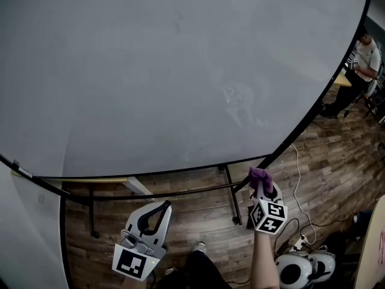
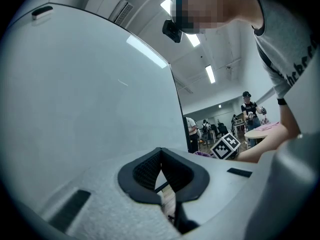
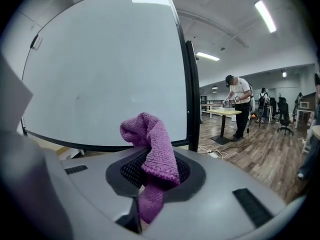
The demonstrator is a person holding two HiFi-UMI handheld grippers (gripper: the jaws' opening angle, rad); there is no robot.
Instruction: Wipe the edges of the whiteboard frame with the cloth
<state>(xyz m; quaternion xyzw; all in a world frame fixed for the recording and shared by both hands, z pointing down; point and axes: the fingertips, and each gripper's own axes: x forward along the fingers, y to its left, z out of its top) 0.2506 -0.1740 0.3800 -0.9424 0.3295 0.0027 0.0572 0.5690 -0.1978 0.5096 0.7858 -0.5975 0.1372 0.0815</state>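
While left gripper (image 1: pixel 163 207) sits low, fingers (image 2: pixel 146 170) together, right gripper (image 1: pixel 263 188) clamps cloth (image 1: pixel 260 176) near whiteboard frame (image 3: pixel 190 94)

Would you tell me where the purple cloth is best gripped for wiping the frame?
Grip the purple cloth by its bunched lower end, from below, as the right hand-held gripper does: its folded top pokes past the jaws to meet the frame.

A: How are the tongs held?
B: Both point forward. The left tongs (image 1: pixel 161 209) sit low, tips together, empty. The right tongs (image 3: pixel 151 173), on a bare forearm (image 1: pixel 264 262), sit higher, clamped on a cloth (image 3: pixel 149 136).
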